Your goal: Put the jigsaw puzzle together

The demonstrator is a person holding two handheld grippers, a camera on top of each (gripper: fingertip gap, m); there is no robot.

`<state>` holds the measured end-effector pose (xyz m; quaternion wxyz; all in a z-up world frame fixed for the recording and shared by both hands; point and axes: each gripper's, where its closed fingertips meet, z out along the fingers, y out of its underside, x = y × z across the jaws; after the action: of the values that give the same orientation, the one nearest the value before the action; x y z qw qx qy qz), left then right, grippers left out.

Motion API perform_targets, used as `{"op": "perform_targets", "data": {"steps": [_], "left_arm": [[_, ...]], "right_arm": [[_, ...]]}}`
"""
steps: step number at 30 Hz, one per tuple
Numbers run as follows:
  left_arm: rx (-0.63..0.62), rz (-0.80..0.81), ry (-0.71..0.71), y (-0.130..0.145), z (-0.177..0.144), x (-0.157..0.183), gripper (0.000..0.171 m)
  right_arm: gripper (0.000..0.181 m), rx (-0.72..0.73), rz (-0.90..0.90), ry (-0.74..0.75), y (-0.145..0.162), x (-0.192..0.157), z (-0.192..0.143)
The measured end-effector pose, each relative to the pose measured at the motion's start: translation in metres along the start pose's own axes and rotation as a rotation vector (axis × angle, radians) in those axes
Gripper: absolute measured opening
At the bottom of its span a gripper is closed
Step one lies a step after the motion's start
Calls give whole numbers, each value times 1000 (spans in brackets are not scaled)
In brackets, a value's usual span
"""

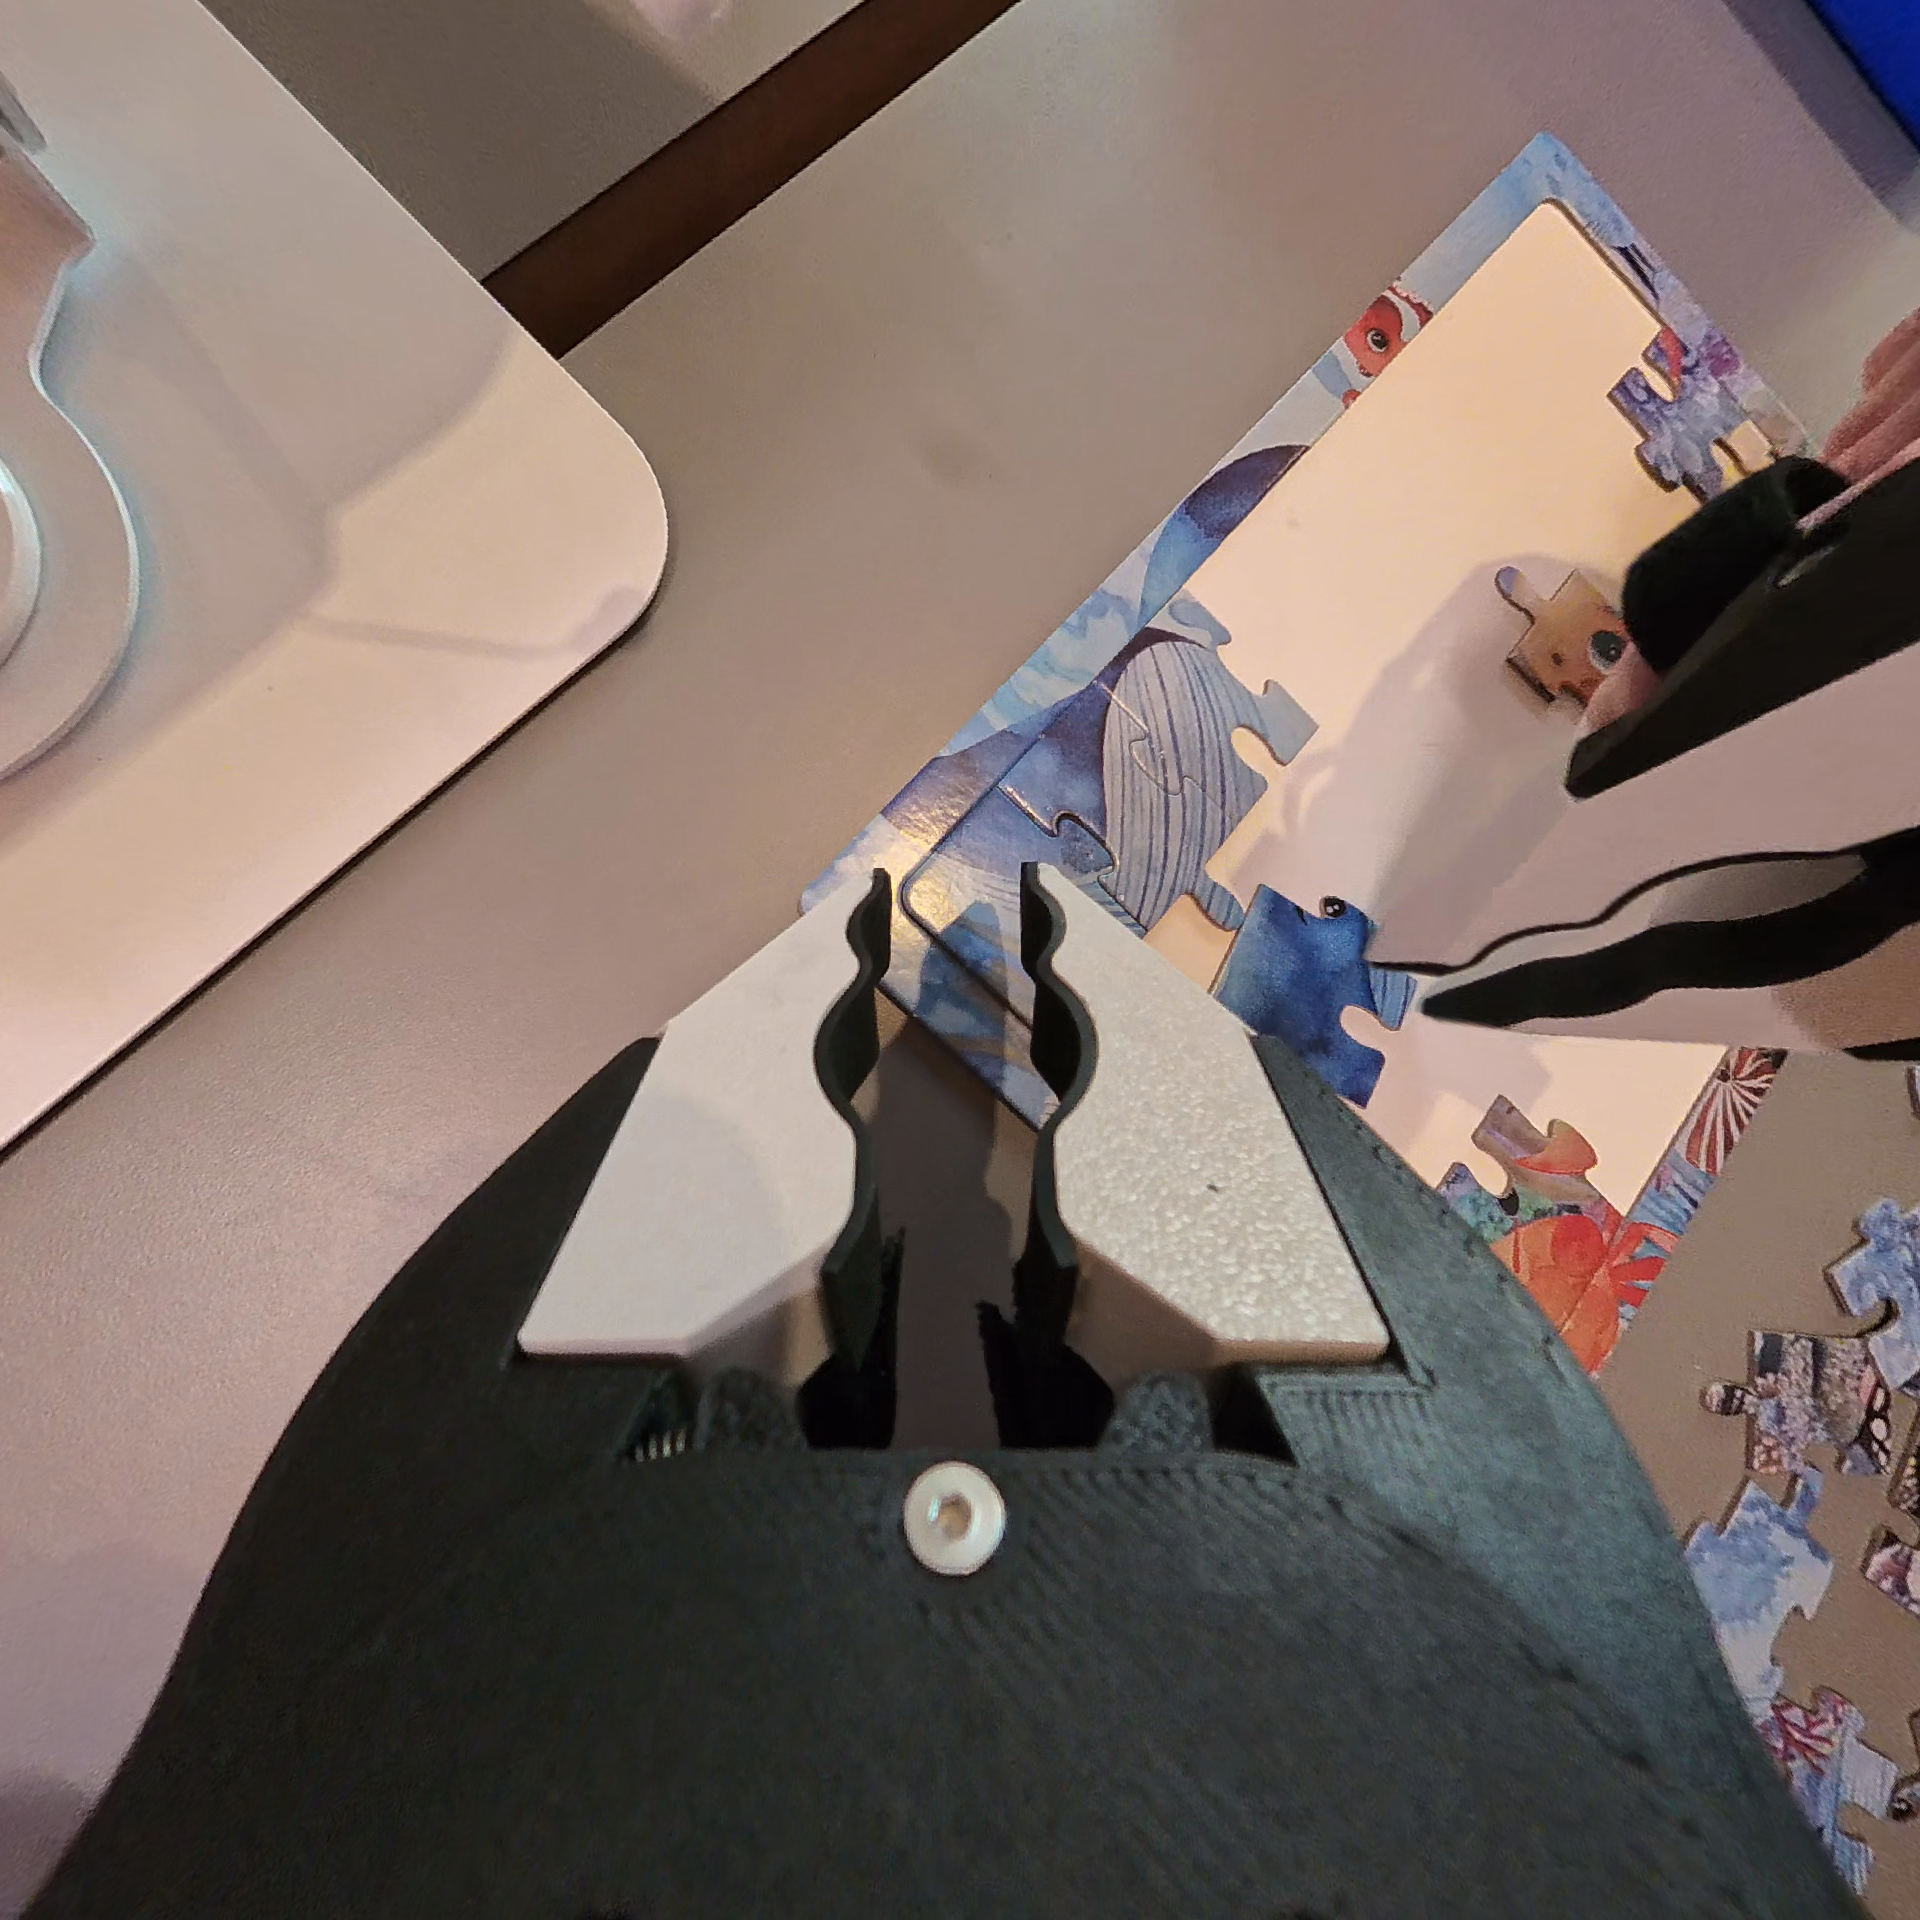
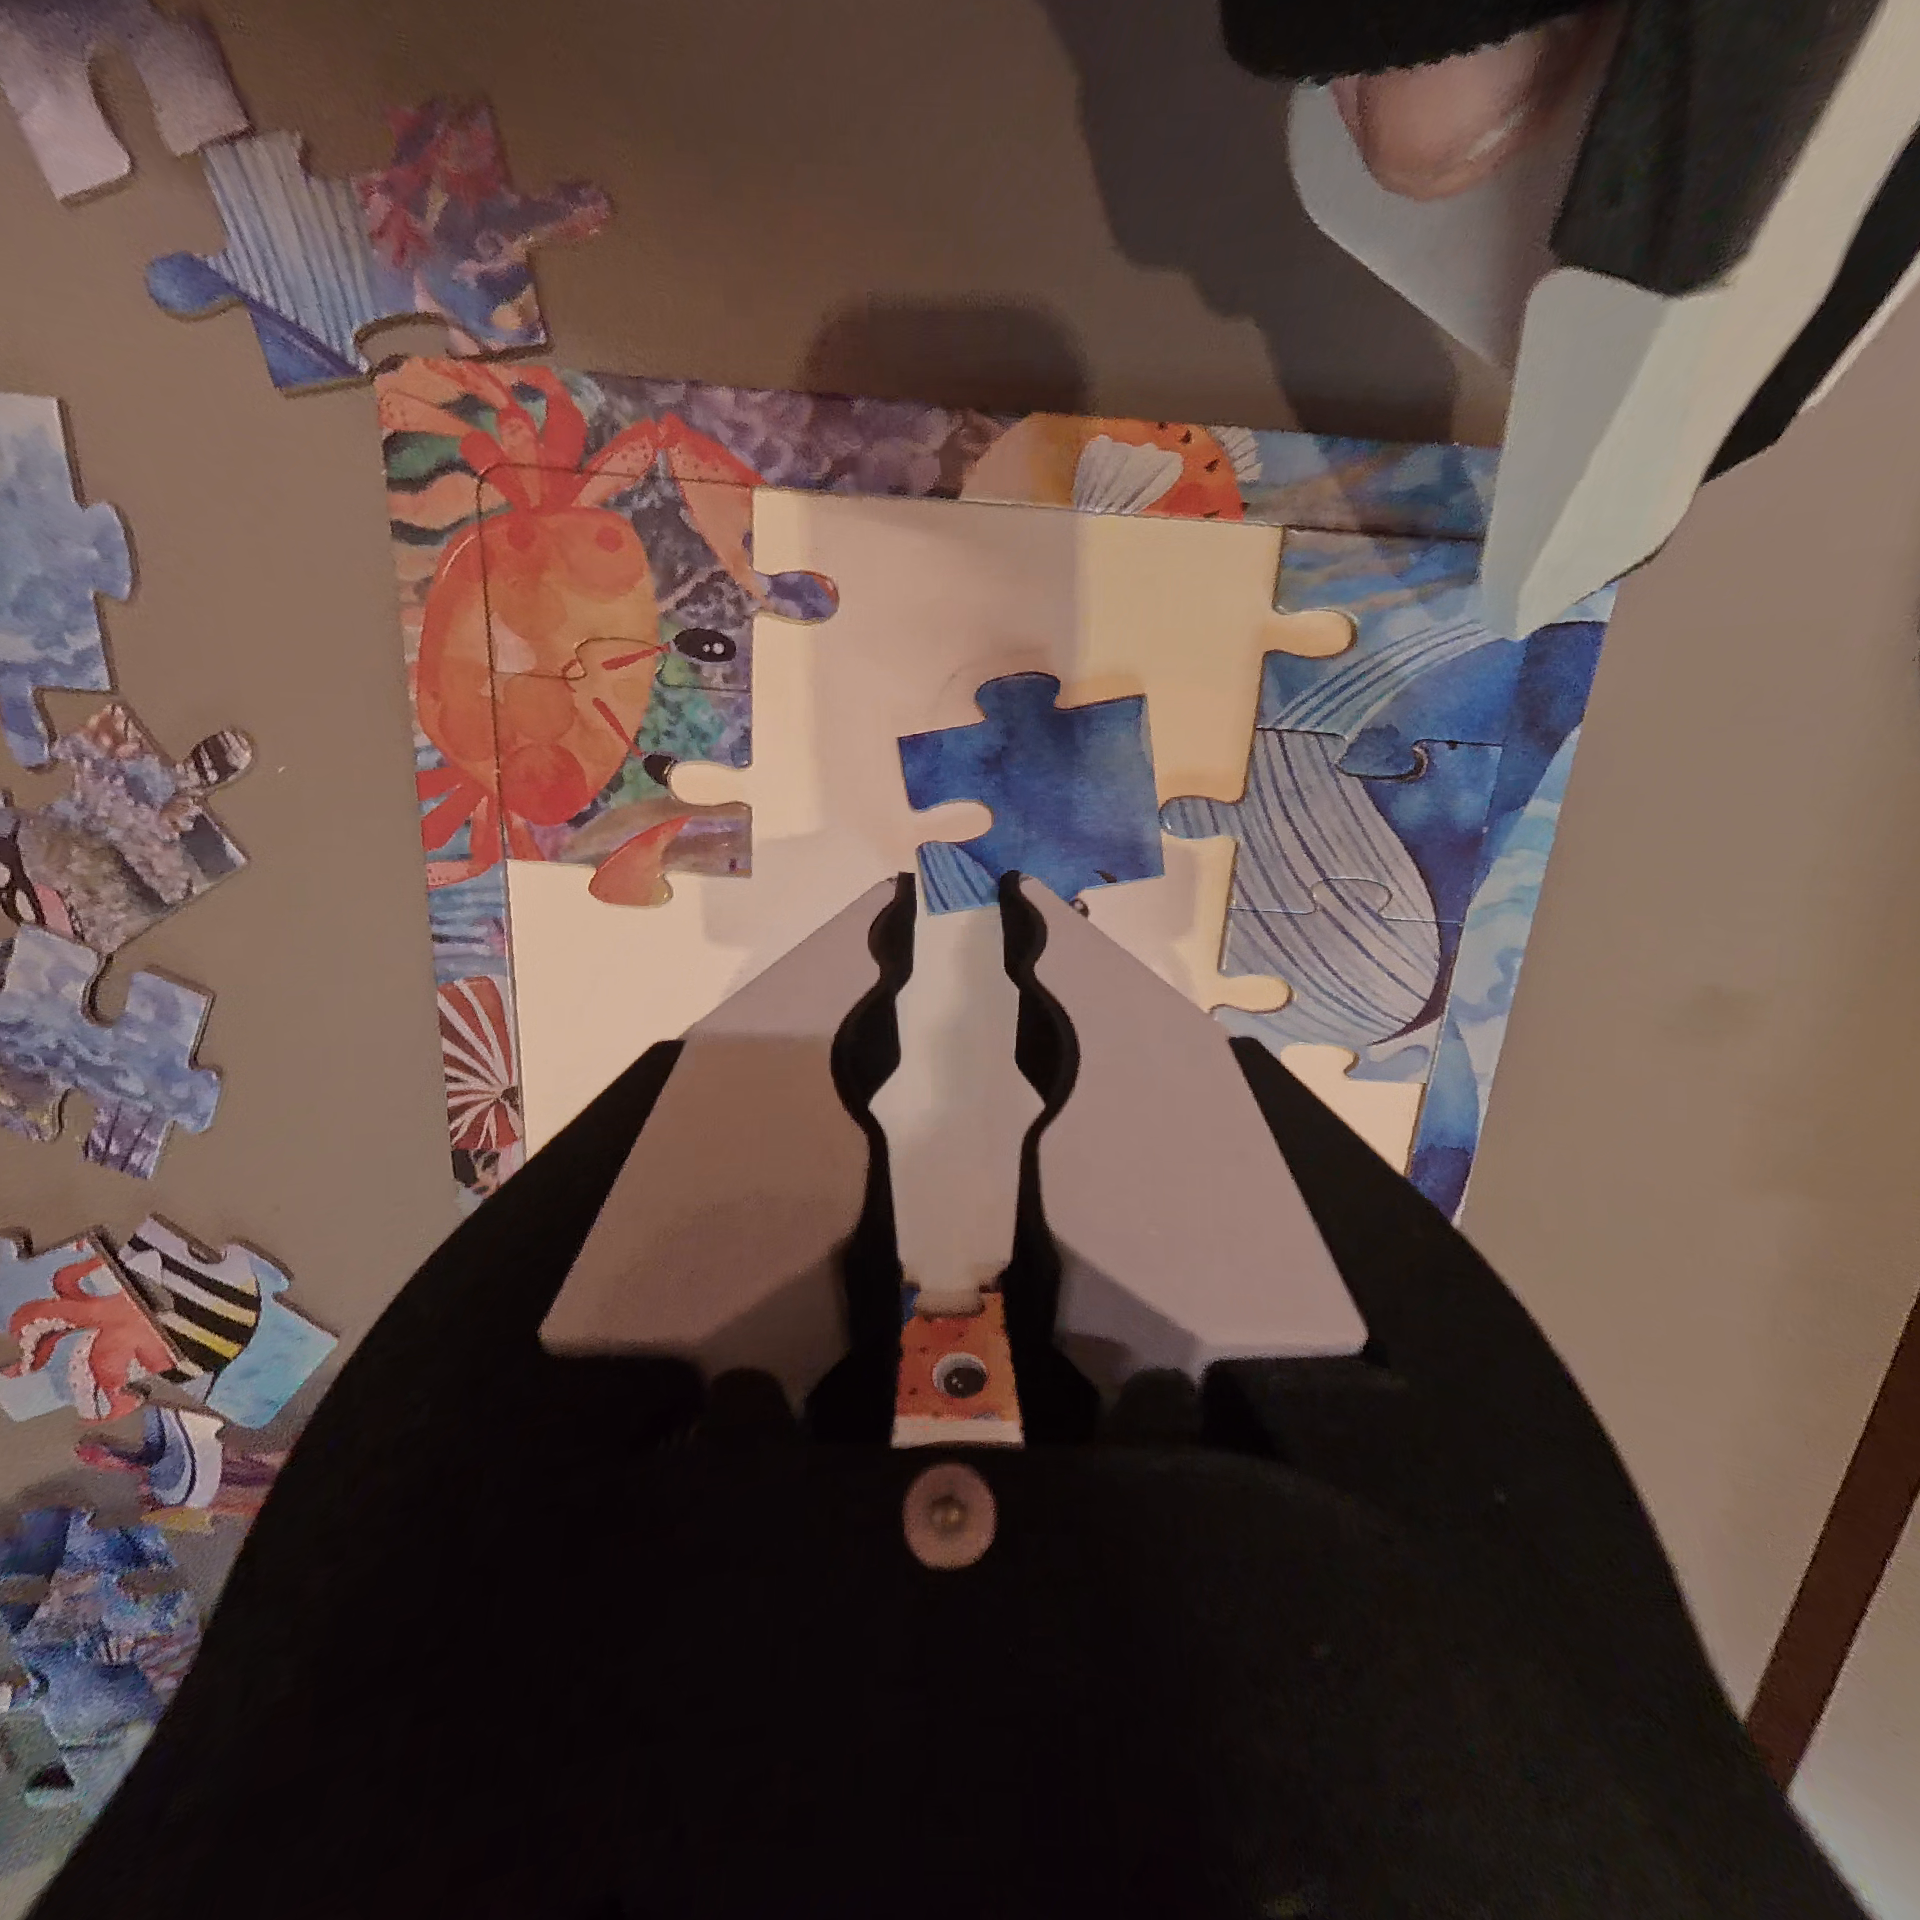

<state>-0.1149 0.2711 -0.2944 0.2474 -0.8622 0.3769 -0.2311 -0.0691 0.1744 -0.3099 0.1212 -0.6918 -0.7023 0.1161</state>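
Observation:
The puzzle tray [image 2: 1039, 582] has a cream base and a sea-picture frame; it also shows in the left wrist view [image 1: 1403, 468]. Crab pieces [image 2: 561, 665] fill one corner and whale pieces [image 2: 1340, 894] line one side. A loose blue piece [image 2: 1039, 800] lies on the base. My right gripper [image 2: 958, 883] is narrowly open, its tips at the piece's near edge; the left wrist view [image 1: 1429, 1003] shows the tips touching the blue piece [image 1: 1304, 966]. My left gripper [image 1: 956, 888] is open and empty over the tray's corner. An orange piece with an eye [image 2: 956, 1371] lies on the base under my right gripper.
Several loose pieces [image 2: 94, 1049] lie on the grey table beside the tray. A white monitor stand base [image 1: 312, 582] sits to the left in the left wrist view. The left gripper [image 2: 1579, 468] and a fingertip [image 2: 1423, 114] show at the upper right of the right wrist view.

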Motion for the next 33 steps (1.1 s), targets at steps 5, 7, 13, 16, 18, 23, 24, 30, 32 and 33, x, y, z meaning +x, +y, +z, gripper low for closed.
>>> {"op": "perform_targets", "data": {"steps": [5,7,13,16,18,23,24,30,32,33], "left_arm": [[-2,-2,0,1,0,-1,24],[-1,-1,0,0,0,-2,23],[2,2,-8,-1,0,-2,24],[17,1,-13,-4,-3,-2,24],[32,5,-23,-8,-6,-2,23],[96,41,-59,-28,-35,5,23],[121,47,-69,-34,-45,6,23],[280,68,-194,-62,-121,1,22],[336,63,-218,-68,-145,-1,21],[361,61,-225,-70,-155,-1,20]], "right_arm": [[18,-135,39,52,26,10,-9],[23,-96,64,58,23,12,-14],[38,-60,143,106,31,25,-29],[38,-35,176,105,35,28,-38],[38,-27,165,88,35,22,-42],[41,34,90,24,10,-6,-48],[42,59,68,11,0,-13,-48],[48,132,-42,-43,-55,-49,-28],[51,136,-64,-63,-69,-60,-18],[53,139,-76,-74,-75,-66,-12]]}}
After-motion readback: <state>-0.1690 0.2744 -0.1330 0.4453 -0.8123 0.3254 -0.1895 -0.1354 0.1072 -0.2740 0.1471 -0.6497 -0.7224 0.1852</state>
